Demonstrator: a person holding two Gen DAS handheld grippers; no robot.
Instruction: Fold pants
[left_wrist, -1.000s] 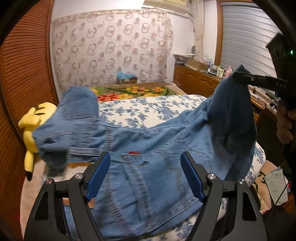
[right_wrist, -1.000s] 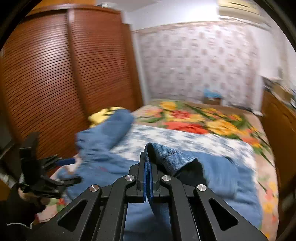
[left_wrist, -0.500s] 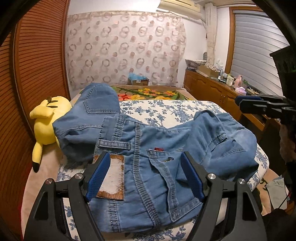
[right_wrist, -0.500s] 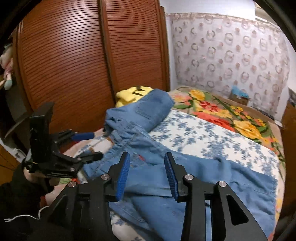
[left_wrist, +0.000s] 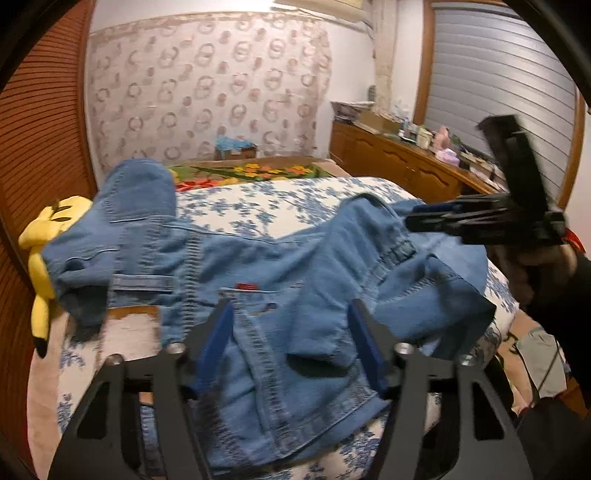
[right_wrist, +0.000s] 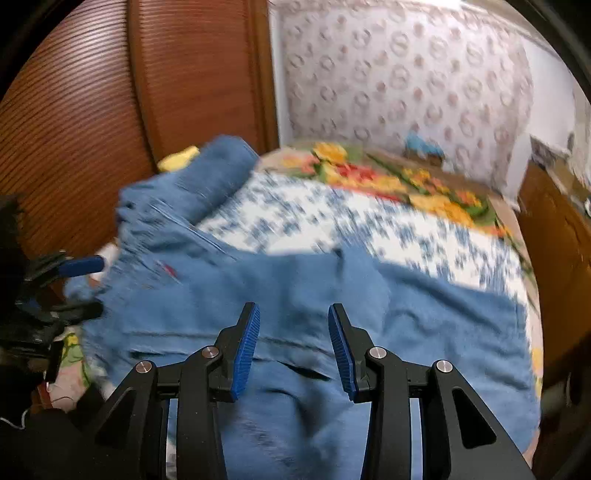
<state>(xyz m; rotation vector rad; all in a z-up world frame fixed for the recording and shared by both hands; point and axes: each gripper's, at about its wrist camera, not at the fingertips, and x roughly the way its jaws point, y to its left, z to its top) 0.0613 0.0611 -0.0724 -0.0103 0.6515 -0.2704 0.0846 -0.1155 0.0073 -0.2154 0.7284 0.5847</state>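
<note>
Blue denim pants (left_wrist: 258, 280) lie spread and rumpled across the bed, waist end near me, one leg bunched at the far left by the plush. My left gripper (left_wrist: 290, 334) is open just above the waist and back pocket. My right gripper (right_wrist: 293, 339) is open and empty above the pants (right_wrist: 295, 295); it also shows in the left wrist view (left_wrist: 417, 221) at the right, over the folded-over leg. The left gripper shows in the right wrist view (right_wrist: 86, 284) at the left edge.
The bed has a blue-flowered white cover (left_wrist: 258, 206) and a bright floral blanket (left_wrist: 251, 171) behind. A yellow plush toy (left_wrist: 40, 258) lies at the bed's left edge by the wooden wardrobe (right_wrist: 110, 110). A wooden dresser (left_wrist: 402, 162) with clutter stands right.
The right gripper let go of the pant leg, which dropped onto the bed, and has opened and swung down over the pants. The left gripper stayed open and moved slightly nearer.
</note>
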